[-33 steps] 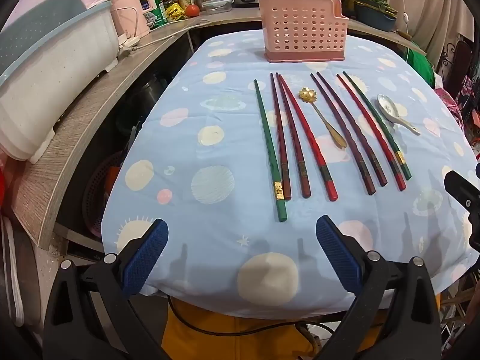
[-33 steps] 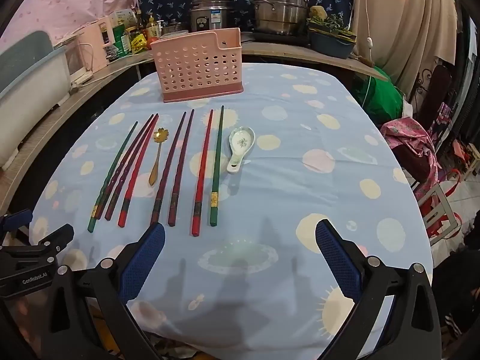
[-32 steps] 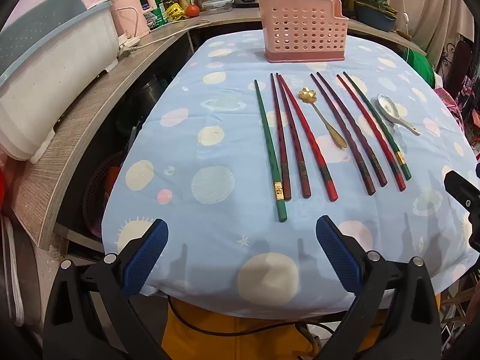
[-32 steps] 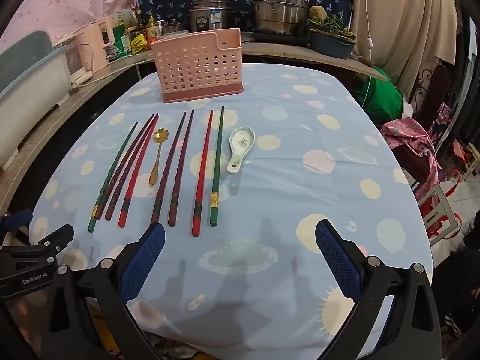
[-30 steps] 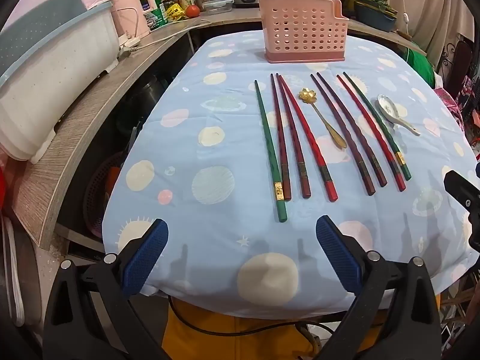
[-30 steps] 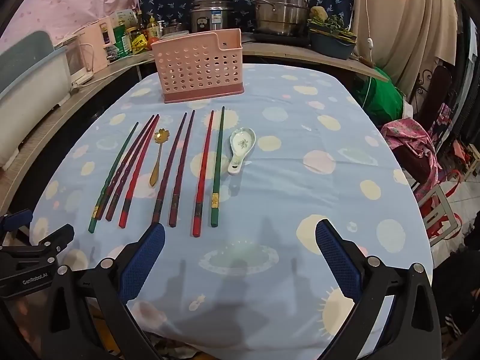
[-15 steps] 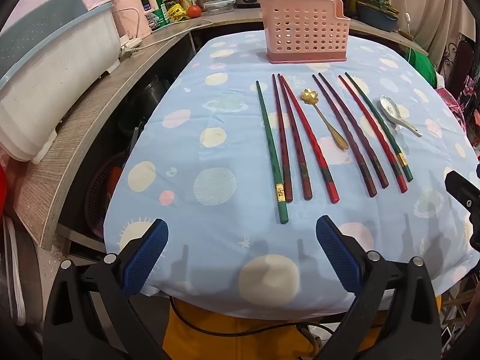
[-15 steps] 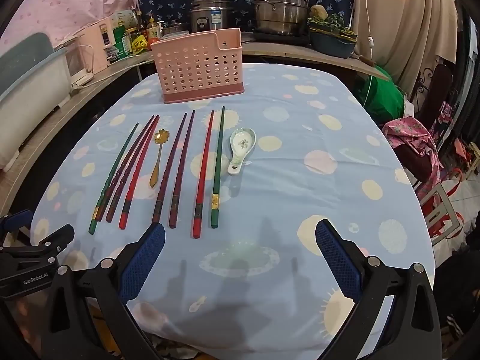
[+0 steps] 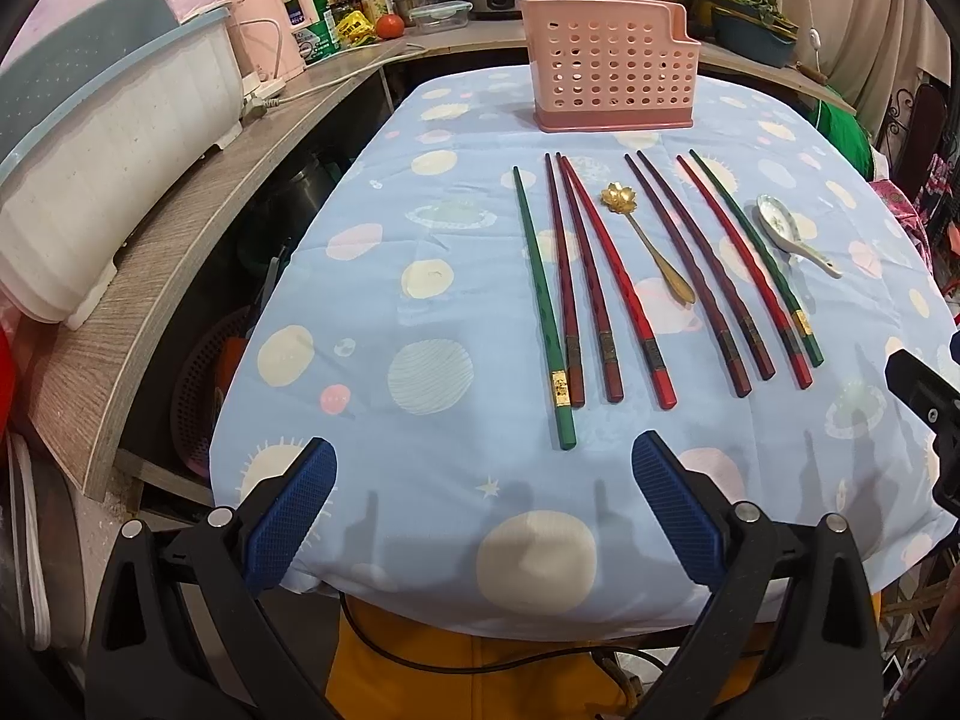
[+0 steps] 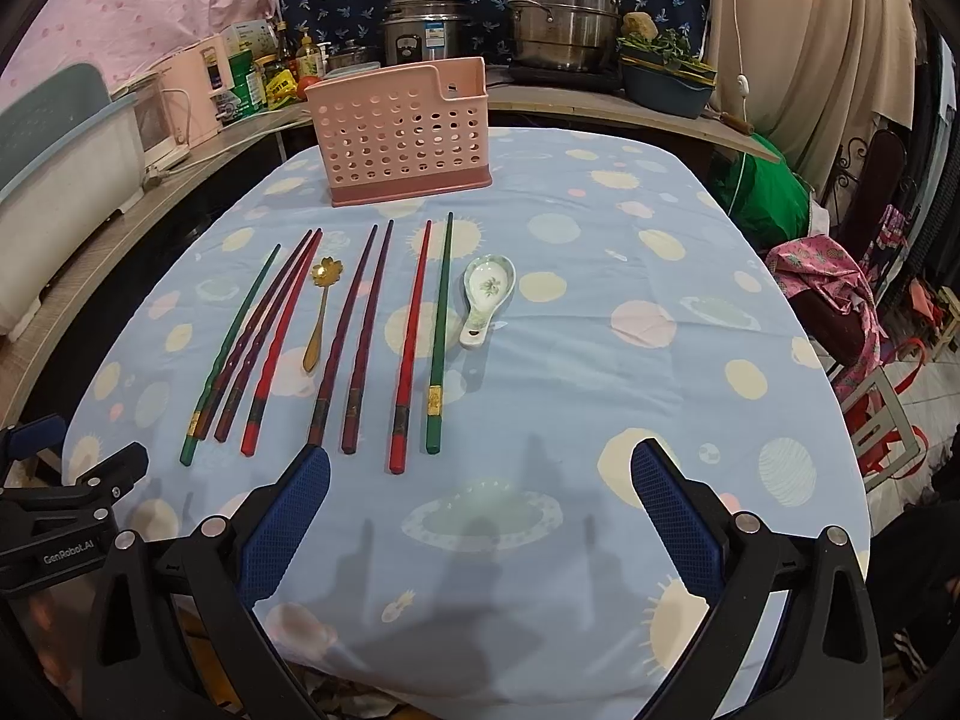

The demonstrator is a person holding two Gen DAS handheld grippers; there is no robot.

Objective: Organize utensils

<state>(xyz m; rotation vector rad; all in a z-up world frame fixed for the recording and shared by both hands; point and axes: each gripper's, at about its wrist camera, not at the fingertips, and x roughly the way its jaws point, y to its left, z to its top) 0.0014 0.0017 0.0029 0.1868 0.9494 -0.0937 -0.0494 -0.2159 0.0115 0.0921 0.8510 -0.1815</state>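
Several chopsticks lie side by side on the blue spotted tablecloth [image 9: 432, 276]: green [image 9: 540, 300], dark red [image 9: 591, 288] and bright red [image 9: 618, 282] ones. A gold flower spoon [image 9: 648, 240] lies among them and a white ceramic spoon [image 9: 786, 231] lies at their right. A pink perforated utensil basket [image 9: 612, 66] stands upright behind them. My left gripper [image 9: 480, 486] is open and empty at the near table edge. My right gripper [image 10: 480, 498] is open and empty, just short of the chopstick ends [image 10: 396, 450]. The basket [image 10: 402, 132] also shows in the right wrist view.
A wooden counter [image 9: 198, 228] curves along the left with a white tub [image 9: 102, 162] and a pink appliance [image 9: 270, 36]. Pots [image 10: 558, 12] and a rice cooker [image 10: 426, 30] stand behind the table. A green bag [image 10: 768, 192] and pink cloth [image 10: 828, 276] lie at the right.
Both views have shifted very slightly. The utensils and basket have not moved and both grippers stay open.
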